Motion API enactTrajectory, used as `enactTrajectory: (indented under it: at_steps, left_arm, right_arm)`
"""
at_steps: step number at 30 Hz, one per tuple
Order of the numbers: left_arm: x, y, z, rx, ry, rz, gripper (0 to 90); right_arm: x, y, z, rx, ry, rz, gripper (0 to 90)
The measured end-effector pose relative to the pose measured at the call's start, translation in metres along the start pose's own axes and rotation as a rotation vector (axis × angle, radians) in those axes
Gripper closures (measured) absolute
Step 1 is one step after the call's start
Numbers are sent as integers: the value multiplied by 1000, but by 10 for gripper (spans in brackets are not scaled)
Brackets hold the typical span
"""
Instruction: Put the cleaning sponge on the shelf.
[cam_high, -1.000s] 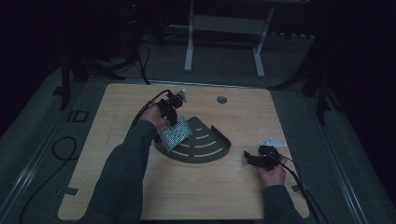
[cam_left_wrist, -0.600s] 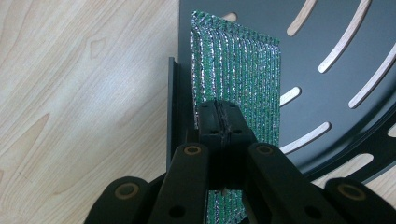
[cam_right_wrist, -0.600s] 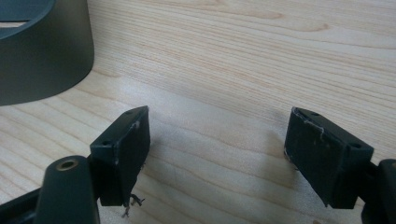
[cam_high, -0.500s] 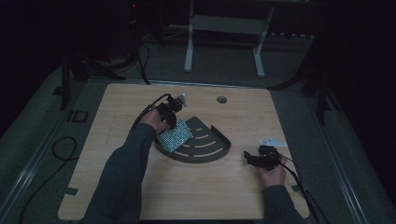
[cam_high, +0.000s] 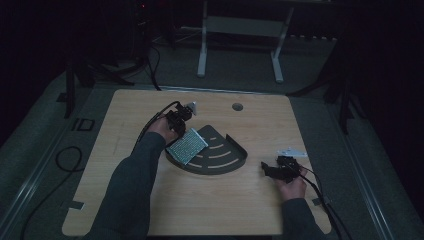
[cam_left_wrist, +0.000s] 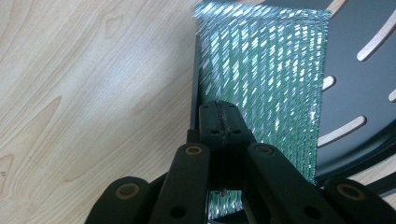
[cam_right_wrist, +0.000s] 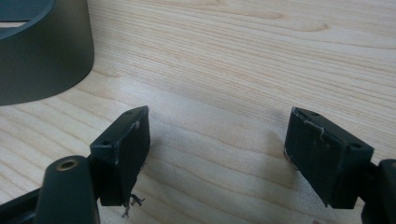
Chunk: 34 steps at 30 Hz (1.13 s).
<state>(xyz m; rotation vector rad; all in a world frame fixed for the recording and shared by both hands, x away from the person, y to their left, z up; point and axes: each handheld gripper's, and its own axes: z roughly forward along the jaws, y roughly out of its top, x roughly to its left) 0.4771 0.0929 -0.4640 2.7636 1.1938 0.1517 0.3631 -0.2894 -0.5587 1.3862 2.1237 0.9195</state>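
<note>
Two grippers, one at work: the left gripper (cam_left_wrist: 219, 128) pinches the green perforated board (cam_left_wrist: 271, 70) at its near edge.

Its jaws are pressed together on that edge, so the board runs straight ahead of them, long axis in line with the grip, lying tilted across the straight side of the dark fan-shaped slotted tray (cam_high: 222, 155); part of it overhangs the wooden surface (cam_high: 150, 210) to the jaws' left. Any next placement likely turns on swinging the board to the right, toward the tray's slots. The right gripper (cam_right_wrist: 217, 154) rests well apart, jaws spread wide over bare wood with nothing between them, the tray's curved wall ahead to their left. The left hand (cam_high: 162, 131) is far nearer.
</note>
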Motion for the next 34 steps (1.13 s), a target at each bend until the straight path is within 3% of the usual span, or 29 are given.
enactTrajectory:
  at_steps: [9, 17, 22, 29, 32, 34]
  left_arm:
    - [2, -2, -2, -15, -17, -10, 891]
    - [10, -9, -9, -50, -43, -43, 738]
    - [18, -17, -22, -94, -35, -59, 656]
    - [30, -29, -36, -145, -32, -91, 607]
    - [36, -37, -43, -178, -9, -114, 593]
    - [40, -43, -47, -225, -7, -139, 592]
  right_arm:
    - [0, 0, 0, 0, 1, 0, 219]
    - [0, 0, 0, 0, 0, -1, 219]
    - [0, 0, 0, 0, 0, 0, 219]
    - [0, 0, 0, 0, 0, 0, 219]
    - [0, 0, 0, 0, 0, 0, 219]
    - [0, 0, 0, 0, 0, 0, 219]
